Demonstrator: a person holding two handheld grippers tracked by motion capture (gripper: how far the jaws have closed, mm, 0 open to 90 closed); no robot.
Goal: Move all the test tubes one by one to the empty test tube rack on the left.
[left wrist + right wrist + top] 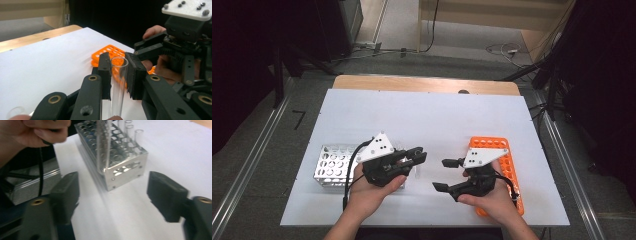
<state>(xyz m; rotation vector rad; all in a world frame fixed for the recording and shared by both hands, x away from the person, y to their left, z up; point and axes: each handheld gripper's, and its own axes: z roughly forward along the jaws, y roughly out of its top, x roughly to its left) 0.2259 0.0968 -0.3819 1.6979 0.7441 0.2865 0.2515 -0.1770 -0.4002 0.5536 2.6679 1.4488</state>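
Observation:
My left gripper (119, 62) is shut on a clear glass test tube (118, 82), which stands upright between its black pads with the open rim at the top. In the high view the left gripper (421, 155) hovers just right of the silver metal tube rack (332, 165). My right gripper (441, 174) stands open beside it, above the table (422, 115), with nothing between its jaws. An orange tube rack (489, 144) lies flat under the right hand. In the right gripper view the wide jaws (112, 192) face the metal rack (125, 167) and the held tube (102, 145).
A few clear tubes (137, 135) stand in the far holes of the metal rack. The orange rack (110, 51) lies near the table's right edge. A wooden strip (427, 84) borders the far edge. Cables lie on the floor beyond.

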